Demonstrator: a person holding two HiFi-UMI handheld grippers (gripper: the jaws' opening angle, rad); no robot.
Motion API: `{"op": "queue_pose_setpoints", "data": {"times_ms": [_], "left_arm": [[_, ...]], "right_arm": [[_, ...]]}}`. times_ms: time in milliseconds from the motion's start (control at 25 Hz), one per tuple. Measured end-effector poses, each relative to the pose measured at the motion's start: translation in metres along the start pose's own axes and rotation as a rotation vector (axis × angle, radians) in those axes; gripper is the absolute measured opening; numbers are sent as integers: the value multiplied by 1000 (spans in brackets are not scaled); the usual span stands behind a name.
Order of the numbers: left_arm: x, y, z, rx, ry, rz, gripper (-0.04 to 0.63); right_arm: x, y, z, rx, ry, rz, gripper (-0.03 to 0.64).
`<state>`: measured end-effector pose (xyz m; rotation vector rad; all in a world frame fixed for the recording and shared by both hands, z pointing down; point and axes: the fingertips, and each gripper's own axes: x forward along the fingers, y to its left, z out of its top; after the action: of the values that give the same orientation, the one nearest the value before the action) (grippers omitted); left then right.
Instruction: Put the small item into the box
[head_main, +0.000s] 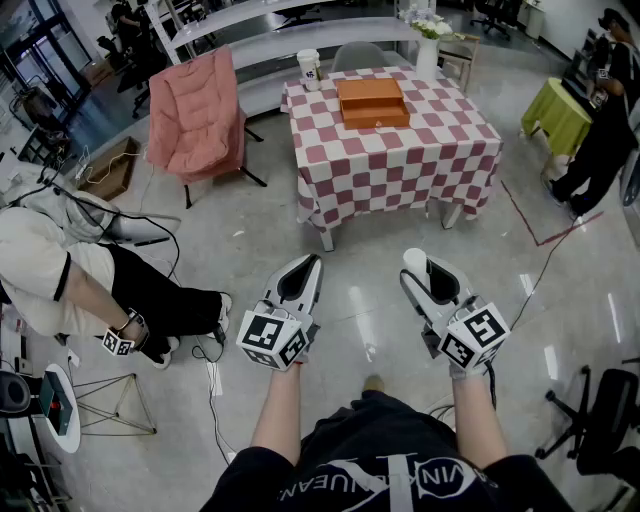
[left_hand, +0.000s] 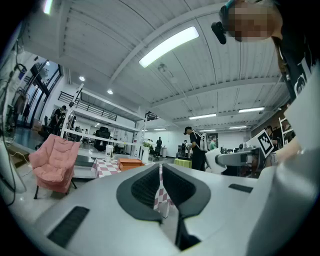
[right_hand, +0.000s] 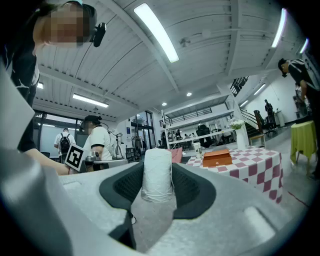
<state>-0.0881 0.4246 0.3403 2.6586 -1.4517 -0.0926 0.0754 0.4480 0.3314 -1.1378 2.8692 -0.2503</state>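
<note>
Right hand-held gripper (head_main: 425, 268) clenched on white cylindrical roll (right_hand: 157, 170), long axis upright betw. jaws; orange lidded box (head_main: 372, 102) sits top centre of head view, well apart, up-frame & slightly left, on red-checked tabletop (head_main: 440, 150).

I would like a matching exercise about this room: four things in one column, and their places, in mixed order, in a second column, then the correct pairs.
Things:
1. orange box
2. paper cup
3. pink chair
4. white roll

Places:
A. held in the right gripper
B. on the floor beside the table
C. at a far corner of the table
D. on the table, away from its corners

Pairs: 1-D, 2-C, 3-B, 4-A
</note>
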Motion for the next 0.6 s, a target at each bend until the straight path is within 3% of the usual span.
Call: {"op": "queue_pose_setpoints", "data": {"times_ms": [360,600], "left_arm": [[18,-13,-7,22,25,-3,23],[30,1,-20,-12,38,14,23]], "right_arm": [[0,-18,2,5,-10,14,172],[6,-32,-7,35,-4,3,172]]}}
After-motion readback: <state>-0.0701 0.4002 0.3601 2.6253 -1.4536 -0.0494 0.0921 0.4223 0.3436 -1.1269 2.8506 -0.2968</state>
